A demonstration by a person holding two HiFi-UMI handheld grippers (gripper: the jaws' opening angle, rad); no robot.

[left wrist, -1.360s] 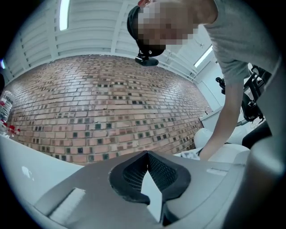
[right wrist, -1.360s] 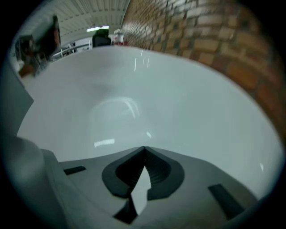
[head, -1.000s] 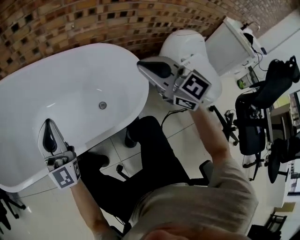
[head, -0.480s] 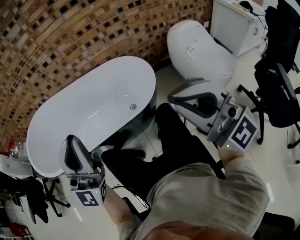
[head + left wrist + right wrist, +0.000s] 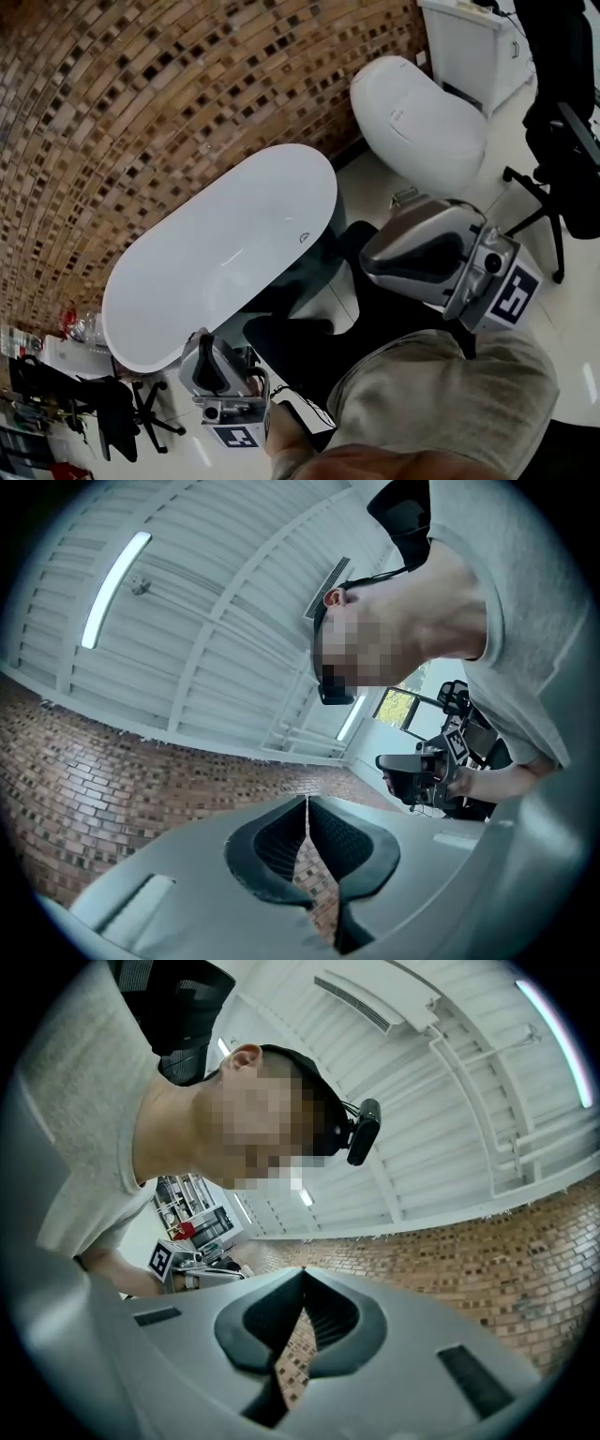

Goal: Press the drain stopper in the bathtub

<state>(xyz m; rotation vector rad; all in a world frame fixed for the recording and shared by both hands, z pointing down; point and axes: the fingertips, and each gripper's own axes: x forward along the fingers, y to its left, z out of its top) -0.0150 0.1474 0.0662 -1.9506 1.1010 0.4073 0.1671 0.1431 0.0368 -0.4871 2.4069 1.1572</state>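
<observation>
Both tools are up and away from the tub right now. The left hand-held gripper [image 5: 204, 345] sits low beside the near end of the white oval bathtub [image 5: 187, 281], off its rim and over the floor. Its own view looks up at a white ribbed ceiling [image 5: 187, 621] with the jaws pressed together, pads meeting along a thin seam and nothing between them.

The right hand-held gripper [image 5: 370, 261] hangs close under the head camera, above the person's dark legs and just beside the tub's far end. Its jaws are closed tip to tip as well, empty, with only the brown mosaic brick wall [image 5: 141, 112] showing through the slit below the pads.

And the target: the small round metal drain stopper [image 5: 305, 238] sits in the tub floor near the end closest to the white closed-lid toilet [image 5: 417, 117]. It is well apart from the left tool, nearer the right one, and touched by neither.

A black office chair [image 5: 562, 141] stands at the right edge, beyond the toilet. The tub lies lengthwise along the brick wall.
</observation>
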